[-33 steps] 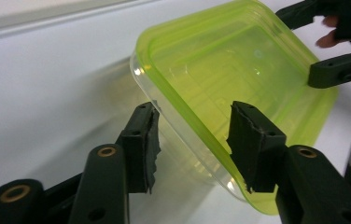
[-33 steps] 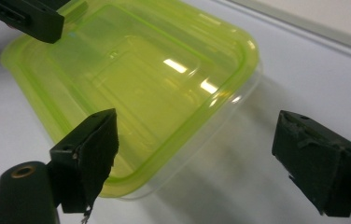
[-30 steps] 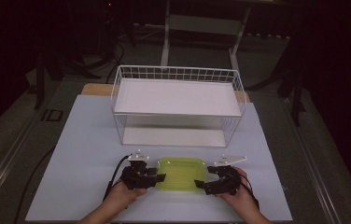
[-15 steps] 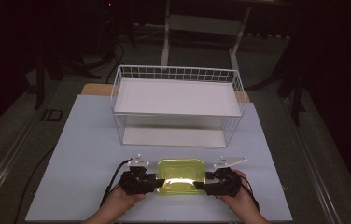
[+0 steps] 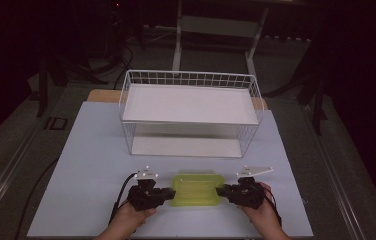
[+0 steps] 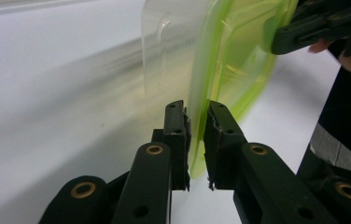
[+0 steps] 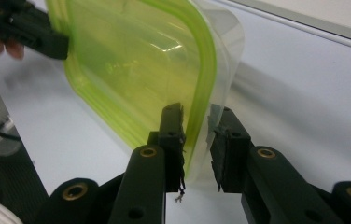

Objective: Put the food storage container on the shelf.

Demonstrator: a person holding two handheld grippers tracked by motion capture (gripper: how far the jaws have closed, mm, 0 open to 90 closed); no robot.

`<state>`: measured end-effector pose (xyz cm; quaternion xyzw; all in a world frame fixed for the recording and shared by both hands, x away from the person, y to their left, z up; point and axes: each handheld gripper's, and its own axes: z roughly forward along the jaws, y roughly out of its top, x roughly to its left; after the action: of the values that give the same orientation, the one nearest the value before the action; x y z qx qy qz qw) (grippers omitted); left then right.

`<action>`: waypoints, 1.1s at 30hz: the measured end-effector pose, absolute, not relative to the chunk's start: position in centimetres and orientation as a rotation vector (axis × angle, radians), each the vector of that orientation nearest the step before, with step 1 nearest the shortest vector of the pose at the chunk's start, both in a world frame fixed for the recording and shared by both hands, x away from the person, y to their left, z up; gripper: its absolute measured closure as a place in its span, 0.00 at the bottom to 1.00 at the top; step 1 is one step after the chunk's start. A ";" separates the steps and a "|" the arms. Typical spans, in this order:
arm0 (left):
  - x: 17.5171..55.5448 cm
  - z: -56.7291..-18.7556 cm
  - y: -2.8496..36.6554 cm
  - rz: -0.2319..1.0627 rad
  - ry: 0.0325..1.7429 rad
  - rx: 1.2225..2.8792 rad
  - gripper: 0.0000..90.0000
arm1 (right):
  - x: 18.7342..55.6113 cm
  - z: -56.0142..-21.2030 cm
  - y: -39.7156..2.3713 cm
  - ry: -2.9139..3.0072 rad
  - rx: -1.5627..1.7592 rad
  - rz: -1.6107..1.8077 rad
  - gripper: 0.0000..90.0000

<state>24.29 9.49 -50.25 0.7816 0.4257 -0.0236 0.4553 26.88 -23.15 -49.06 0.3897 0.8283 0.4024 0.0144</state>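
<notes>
High view: container point(image 5: 196, 189) with green lid point(image 5: 196, 182) lying flat on the tabletop point(image 5: 91, 165), on the person's side of the wire basket point(image 5: 191, 112), apart from it and roughly centred on its open front. Left claw point(image 5: 168, 192) applied to the container end under the basket's left half, right claw point(image 5: 221, 191) to the opposite end; placed thus, by judgement, to share the load and keep a wide, shallow item level during a two-handed lift toward the basket. Left gripper view: left claw point(image 6: 196, 109) turned edge-on to the container point(image 6: 173, 56), jaws just closed down and now clamped on the rim, one pad against the green lid point(image 6: 239, 65) side, the other against the clear body side. Grip taken on the rim, probably because nothing else on the smooth walls offers purchase. Right claw point(image 6: 276, 37) visible at the far end, likewise on the rim. Right gripper view: right claw point(image 7: 197, 112) also just closed down, with the rim of the container point(image 7: 131, 70) between the jaws; lid-side pad plainly in contact, body-side pad apparently touching the clear wall, hence read as clamped, though more lightly than the left. Left claw point(image 7: 61, 44) seen holding the far end. Container not yet raised toward the wire basket, as far as can be judged. Recommended check before lifting: equal bite at both ends, since an uneven hold on a flexible rim could let one end slip or tilt.
</notes>
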 end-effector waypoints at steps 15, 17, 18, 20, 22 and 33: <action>26.5 -48.6 9.8 -0.040 1.068 1.840 0.90 | 28.2 -45.2 -23.0 2.439 1.175 1.332 0.88; 26.8 -48.1 9.9 -0.018 1.061 1.834 0.90 | 28.5 -44.7 -22.9 2.419 1.171 1.339 0.88; 27.0 -47.9 10.0 -0.014 1.060 1.827 0.90 | 28.7 -44.5 -22.8 2.413 1.168 1.342 0.88; 27.4 -47.5 10.0 0.002 1.058 1.818 0.90 | 29.0 -44.1 -22.8 2.398 1.168 1.354 0.88; 27.7 -47.3 10.1 0.015 1.065 1.807 0.90 | 29.4 -43.9 -22.7 2.385 1.171 1.365 0.88; 30.5 -48.6 10.6 0.098 1.094 1.791 0.90 | 32.1 -45.2 -21.5 2.350 1.243 1.358 0.88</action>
<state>30.50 10.63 -48.61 0.7396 0.4519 0.0404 0.4971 32.11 -21.50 -45.16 0.4151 0.7849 0.4534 0.0779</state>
